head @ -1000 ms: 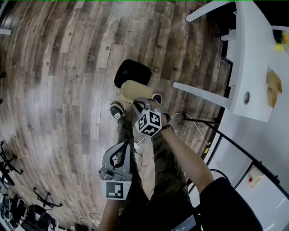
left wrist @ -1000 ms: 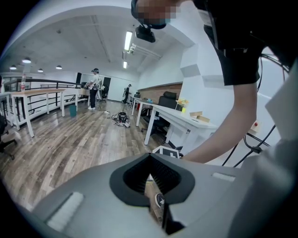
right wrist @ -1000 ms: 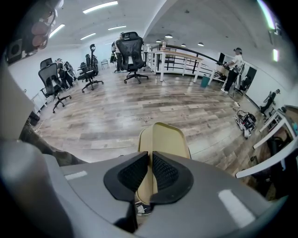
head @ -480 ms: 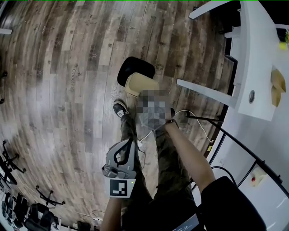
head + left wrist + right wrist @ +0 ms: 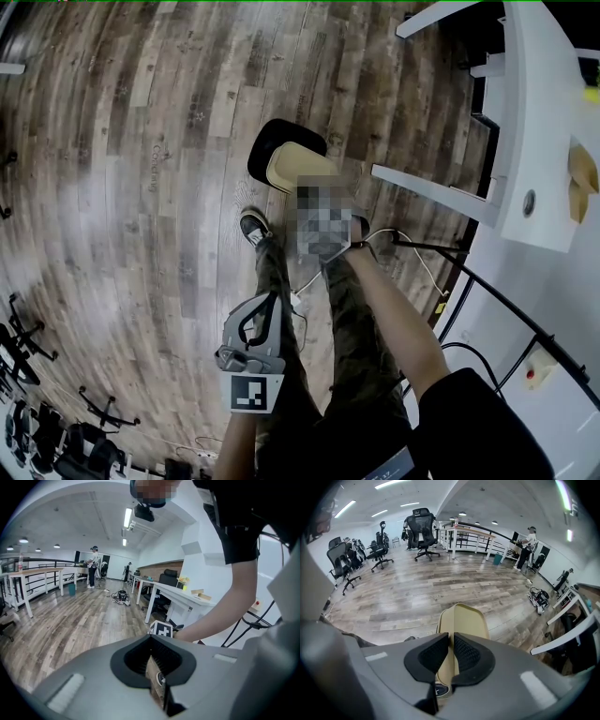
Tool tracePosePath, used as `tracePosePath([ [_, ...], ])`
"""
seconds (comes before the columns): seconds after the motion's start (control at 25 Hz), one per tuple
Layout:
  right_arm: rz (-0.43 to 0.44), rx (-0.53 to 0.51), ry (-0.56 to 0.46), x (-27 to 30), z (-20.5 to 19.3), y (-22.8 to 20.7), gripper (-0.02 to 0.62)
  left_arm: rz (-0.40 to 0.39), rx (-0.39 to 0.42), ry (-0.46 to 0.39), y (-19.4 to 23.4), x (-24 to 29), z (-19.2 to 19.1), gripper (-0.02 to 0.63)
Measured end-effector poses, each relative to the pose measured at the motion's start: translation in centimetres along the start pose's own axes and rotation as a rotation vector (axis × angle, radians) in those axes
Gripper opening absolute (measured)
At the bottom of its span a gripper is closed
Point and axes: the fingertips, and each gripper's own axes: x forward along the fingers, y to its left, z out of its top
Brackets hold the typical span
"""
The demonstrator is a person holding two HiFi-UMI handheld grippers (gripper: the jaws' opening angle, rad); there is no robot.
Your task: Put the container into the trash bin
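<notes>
A tan shallow container hangs over the round black trash bin on the wood floor and covers the bin's near right part. My right gripper grips the container's near rim; a blurred patch hides its cube. In the right gripper view the container points away from me, its wall still pinched between the pads of the right gripper, whose jaws are opening slightly. My left gripper hangs by my left leg, shut and empty. In its own view the left gripper has its pads together.
My shoe stands just short of the bin. A white desk with slanted legs fills the right side, with cables on the floor beside it. Office chairs stand far off.
The right gripper has carried the container away from my body, so it now overlaps the black bin. The left gripper has stayed by my leg.
</notes>
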Motion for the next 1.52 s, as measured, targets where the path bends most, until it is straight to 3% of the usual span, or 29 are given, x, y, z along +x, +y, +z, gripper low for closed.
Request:
tracePosePath([
  [0.12,0.000,-0.001,-0.006,0.3,0.4,-0.3,0.049,0.001,-0.025,0.019,-0.2,0.2,-0.4,-0.002],
  [0.24,-0.007,0.005,-0.010,0.5,0.5,-0.5,0.049,-0.001,-0.005,-0.031,-0.3,0.5,0.5,-0.002],
  [0.36,-0.014,0.007,-0.008,0.7,0.5,-0.8,0.049,-0.007,0.002,-0.017,-0.4,0.6,0.3,-0.002],
  [0.64,-0.087,-0.014,-0.021,1.1,0.6,-2.3,0.069,-0.010,-0.011,-0.023,-0.7,0.8,0.2,-0.002],
  [1.36,-0.069,-0.003,-0.022,-0.1,0.6,-2.8,0.071,-0.013,-0.003,-0.033,-1.3,1.7,1.5,-0.002],
  [1.52,-0.072,0.000,-0.032,-1.6,1.6,-3.5,0.071,-0.009,0.018,-0.037,-0.9,1.6,3.3,-0.002],
])
